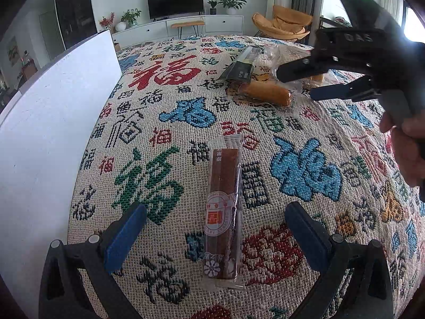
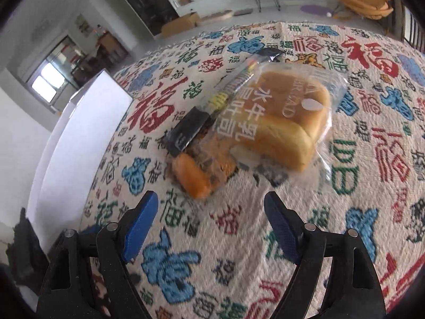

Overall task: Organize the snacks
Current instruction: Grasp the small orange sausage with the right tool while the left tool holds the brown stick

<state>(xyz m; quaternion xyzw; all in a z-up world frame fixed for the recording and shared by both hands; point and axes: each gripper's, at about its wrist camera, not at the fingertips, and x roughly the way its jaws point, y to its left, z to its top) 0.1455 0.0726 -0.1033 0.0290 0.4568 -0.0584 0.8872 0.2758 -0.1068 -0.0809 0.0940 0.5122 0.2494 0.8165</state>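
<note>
Left claw (image 1: 215,228) astride brown bar (image 1: 223,207)

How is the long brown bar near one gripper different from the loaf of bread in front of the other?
The brown snack bar is long, thin and dark reddish-brown; the bread loaf is squat, thick and golden. The bar lies alone on the patterned cloth, while the loaf sits in a cluster, with a dark-ended packet resting partly across its wrapper. The bar's wrapper carries a round red-and-white emblem; the loaf's has large white lettering. Both are sealed in clear plastic and neither is held.
</note>
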